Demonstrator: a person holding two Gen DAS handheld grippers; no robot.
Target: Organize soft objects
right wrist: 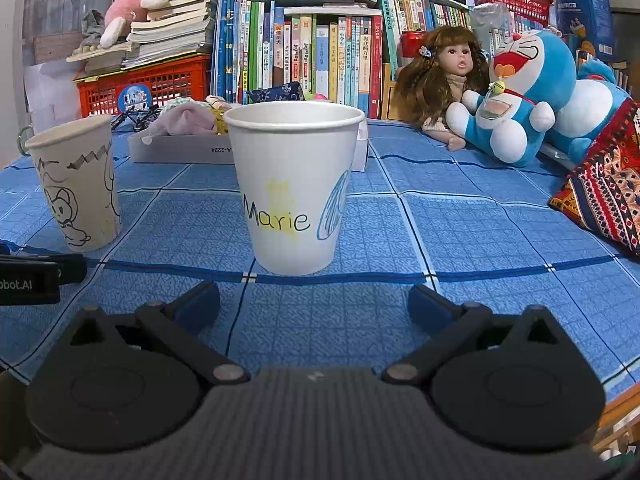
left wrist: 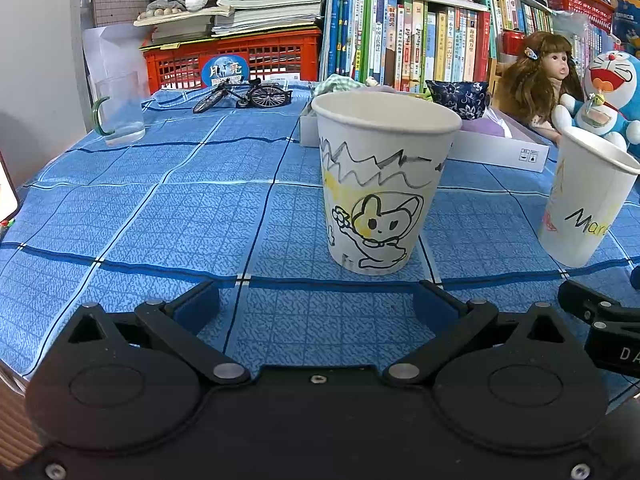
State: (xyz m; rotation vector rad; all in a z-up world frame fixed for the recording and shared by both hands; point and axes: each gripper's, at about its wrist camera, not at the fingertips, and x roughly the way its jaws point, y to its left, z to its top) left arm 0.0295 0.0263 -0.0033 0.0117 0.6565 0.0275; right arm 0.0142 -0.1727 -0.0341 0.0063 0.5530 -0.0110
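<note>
honestly can't call progress: both my grippers, left gripper (left wrist: 316, 300) and right gripper (right wrist: 314, 298), have jaws wide apart, holding nothing. soft cloths (right wrist: 182, 118) sit in the white box (right wrist: 176, 152); plush (right wrist: 516, 104) and doll (right wrist: 444, 76) on the surface (right wrist: 460, 240).

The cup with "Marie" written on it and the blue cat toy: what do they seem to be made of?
The Marie cup looks like matte white paper: rolled rim, thin wall, marker drawing on it. The blue cat toy looks like plush fabric with soft stuffing: fuzzy surface, rounded limbs. Its filling cannot be seen.
</note>
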